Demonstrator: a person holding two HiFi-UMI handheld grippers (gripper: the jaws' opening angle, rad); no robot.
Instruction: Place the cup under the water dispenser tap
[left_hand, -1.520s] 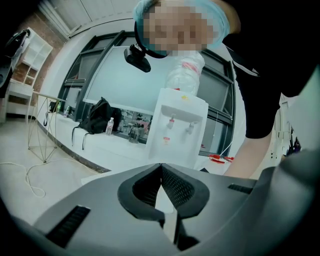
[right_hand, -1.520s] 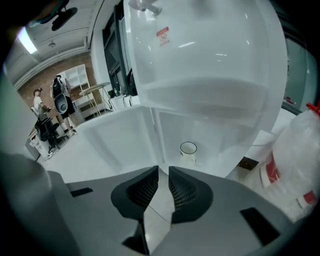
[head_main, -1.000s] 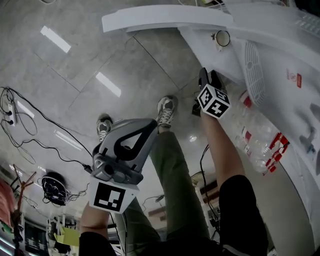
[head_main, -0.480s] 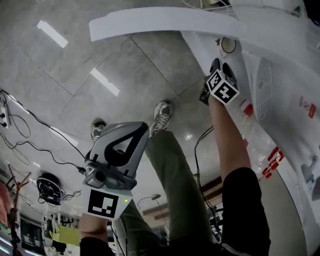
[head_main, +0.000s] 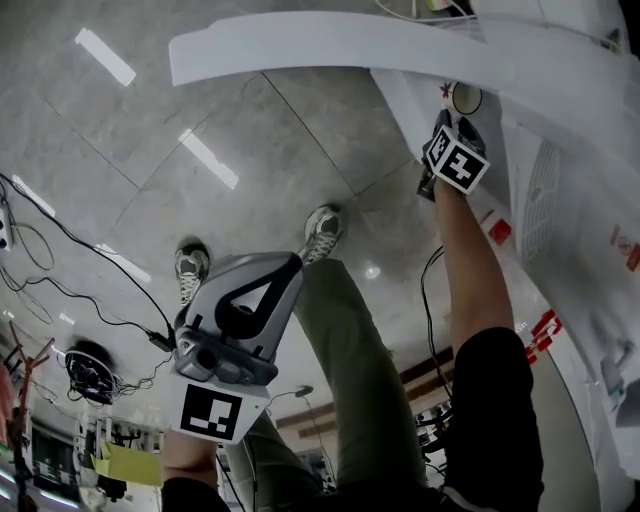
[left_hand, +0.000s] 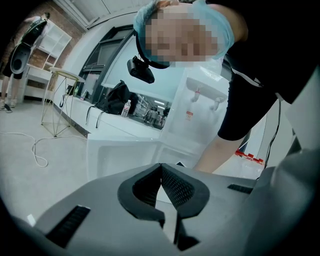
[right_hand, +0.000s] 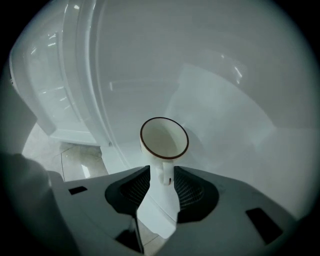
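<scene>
The right tongs (right_hand: 161, 172) are clamped on the handle of the cup (right_hand: 164, 137). It's a white one with a dark rim, and in the right gripper view its mouth is tipped back toward the camera so you can see inside. It looks empty.

From the head view, that arm is stretched out forward. The right tongs (head_main: 447, 122) hold the cup (head_main: 465, 98) close to the white front of the water dispenser (head_main: 560, 190). I honestly can't tell if it's lined up under a tap; the right gripper view just shows smooth white panel behind it.

The left tongs (head_main: 285, 270) hang low near the person's leg with nothing in them. In the left gripper view the left tongs (left_hand: 161, 167) have their tips touching, so they're pinched closed on air. That camera looks back at the person and the water dispenser (left_hand: 200, 115) behind them, where you can see two taps (left_hand: 196, 95) up top.

Down below there's grey tiled floor (head_main: 200, 100), the person's shoes (head_main: 322, 228), and cables (head_main: 60, 260) trailing off to the left.
</scene>
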